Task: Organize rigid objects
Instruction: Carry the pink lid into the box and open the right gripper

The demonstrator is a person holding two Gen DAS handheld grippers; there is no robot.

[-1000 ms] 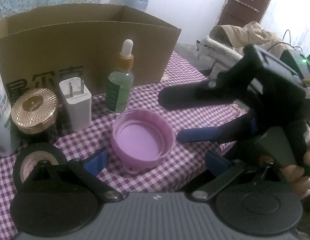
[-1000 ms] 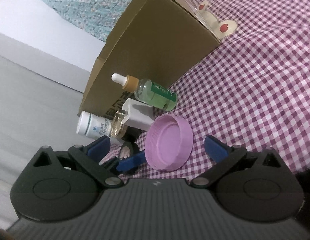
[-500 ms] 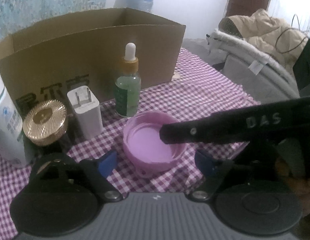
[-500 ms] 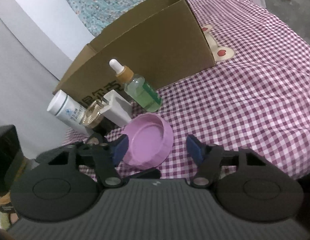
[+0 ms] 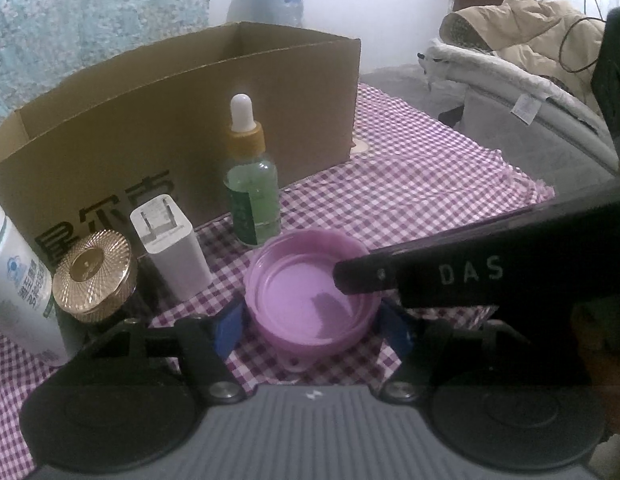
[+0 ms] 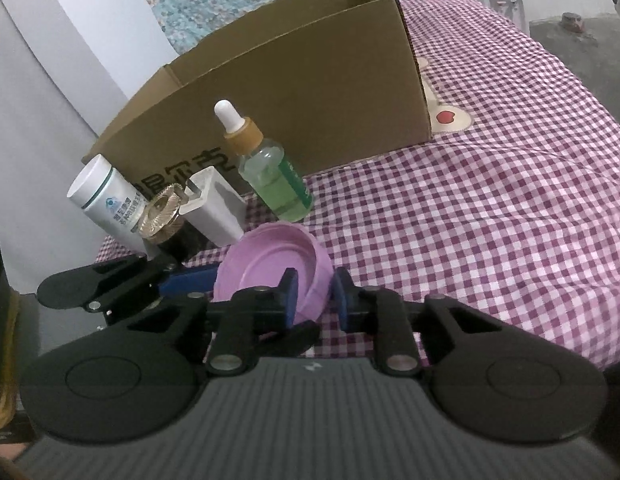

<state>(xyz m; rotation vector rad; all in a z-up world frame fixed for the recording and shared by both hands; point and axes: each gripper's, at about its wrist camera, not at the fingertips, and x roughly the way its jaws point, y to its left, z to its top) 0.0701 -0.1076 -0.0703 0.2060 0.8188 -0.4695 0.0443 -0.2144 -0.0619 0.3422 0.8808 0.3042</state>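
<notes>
Pink, likely plastic lid (image 5: 310,304), rim up

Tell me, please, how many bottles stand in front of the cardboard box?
2. The dropper bottle stands near the middle of the cardboard box; the white bottle stands at the far left. More could be hidden inside the box.
</notes>
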